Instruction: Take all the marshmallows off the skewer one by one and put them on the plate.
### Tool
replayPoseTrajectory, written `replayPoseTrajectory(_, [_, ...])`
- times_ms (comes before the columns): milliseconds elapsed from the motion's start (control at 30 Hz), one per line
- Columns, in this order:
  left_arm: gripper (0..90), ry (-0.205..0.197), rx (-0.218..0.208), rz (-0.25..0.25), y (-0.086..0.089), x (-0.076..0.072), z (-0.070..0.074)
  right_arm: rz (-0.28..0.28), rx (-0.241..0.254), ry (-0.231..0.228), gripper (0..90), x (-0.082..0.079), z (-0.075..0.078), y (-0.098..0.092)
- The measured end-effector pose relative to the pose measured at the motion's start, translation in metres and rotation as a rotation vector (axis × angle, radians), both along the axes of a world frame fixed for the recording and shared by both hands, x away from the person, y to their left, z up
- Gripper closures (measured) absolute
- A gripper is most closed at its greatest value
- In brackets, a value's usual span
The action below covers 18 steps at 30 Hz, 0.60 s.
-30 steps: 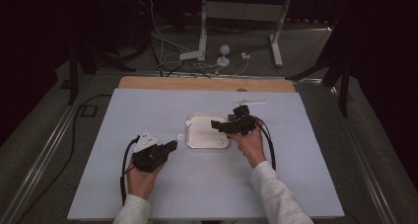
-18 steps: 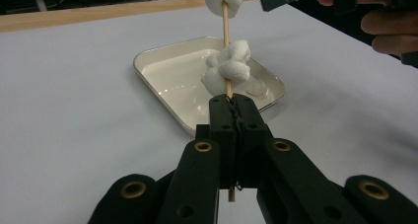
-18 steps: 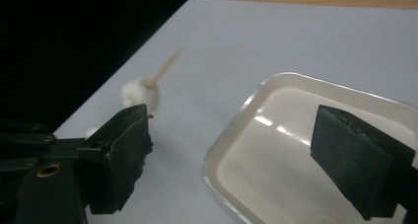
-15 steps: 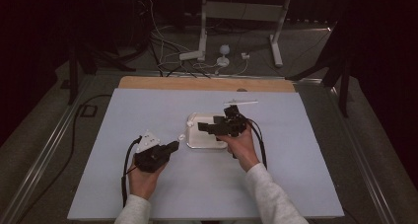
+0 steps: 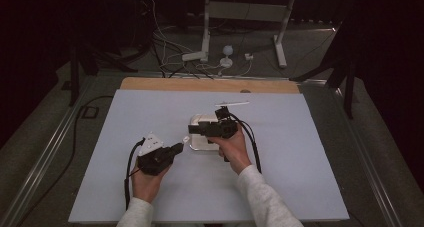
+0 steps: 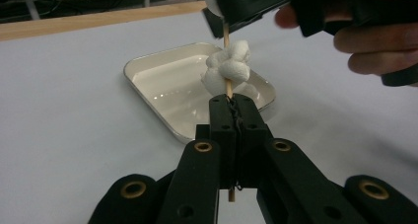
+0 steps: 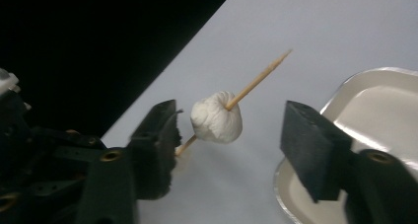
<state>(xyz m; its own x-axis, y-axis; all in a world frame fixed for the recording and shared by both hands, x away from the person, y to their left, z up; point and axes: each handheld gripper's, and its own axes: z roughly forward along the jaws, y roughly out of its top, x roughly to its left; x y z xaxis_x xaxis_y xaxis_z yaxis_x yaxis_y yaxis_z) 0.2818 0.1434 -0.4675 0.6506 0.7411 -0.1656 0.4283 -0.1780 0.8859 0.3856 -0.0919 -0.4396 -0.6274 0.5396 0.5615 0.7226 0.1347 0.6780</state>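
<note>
the left gripper [image 6: 231, 103] sits nearest, jaws pressed together on a wooden skewer [image 6: 227, 86] that stands upright. a marshmallow [image 6: 227, 68] is threaded on the skewer just above the jaws. the right gripper [image 7: 231, 135] straddles the marshmallow, jaws spread on either side without touching it; they have just been closing. behind lies a white tray [image 6: 162, 68] on the white table [image 5: 150, 107].

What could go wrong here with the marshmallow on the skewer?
1. The right gripper, jaws just closing, stands open around the marshmallow; it may squash it.
2. The left gripper clamps the thin skewer; a sideways push might snap it.
3. A loosened marshmallow may miss the tray.
</note>
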Motion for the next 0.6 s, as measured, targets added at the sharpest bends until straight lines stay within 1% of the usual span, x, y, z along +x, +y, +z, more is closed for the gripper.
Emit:
replayPoseTrajectory(33, [89.9, -0.002, 0.0, -0.002, -0.0001, -0.0001, 0.0, 0.016, 0.032, 0.043, 49.3, 0.002, -0.0026, 0.0001])
replayPoseTrajectory(67, [89.9, -0.004, -0.001, -0.002, -0.0004, -0.0002, 0.0, 0.016, 0.032, 0.043, 49.3, 0.002, -0.0026, 0.0001])
replayPoseTrajectory(100, [89.9, -0.006, -0.003, -0.004, -0.0007, -0.0003, -0.0001, 0.031, 0.056, 0.076, 56.8, 0.0031, -0.0048, 0.0006])
replayPoseTrajectory(133, [89.9, -0.007, 0.001, -0.005, -0.0008, -0.0002, -0.0001, 0.033, 0.06, 0.084, 60.9, 0.003, -0.005, 0.0009])
replayPoseTrajectory(167, [89.9, -0.005, 0.007, -0.007, -0.0011, 0.0, -0.0006, 0.033, 0.06, 0.084, 60.9, 0.003, -0.005, 0.0009])
replayPoseTrajectory(200, [89.9, -0.003, 0.01, -0.009, -0.0015, 0.0002, -0.0013, 0.033, 0.064, 0.089, 66.2, 0.0028, -0.0049, 0.0009])
replayPoseTrajectory(233, [90.0, -0.005, 0.011, -0.012, -0.0015, 0.0001, -0.0014, 0.032, 0.069, 0.088, 69.5, 0.0025, -0.004, 0.0006])
replayPoseTrajectory(267, [90.0, -0.006, 0.013, -0.013, -0.0016, 0.0001, -0.0013, 0.029, 0.071, 0.088, 70.7, 0.0023, -0.0029, 0.0002])
replayPoseTrajectory(400, [90.0, -0.008, 0.015, -0.027, -0.001, -0.0001, -0.001, 0.023, 0.075, 0.077, 74.3, 0.0013, 0.0013, -0.0033])
replayPoseTrajectory(600, [90.0, -0.016, 0.024, -0.044, -0.0005, -0.0004, -0.0008, 0.012, 0.077, 0.068, 75.9, 0.0023, 0.0041, -0.0075])
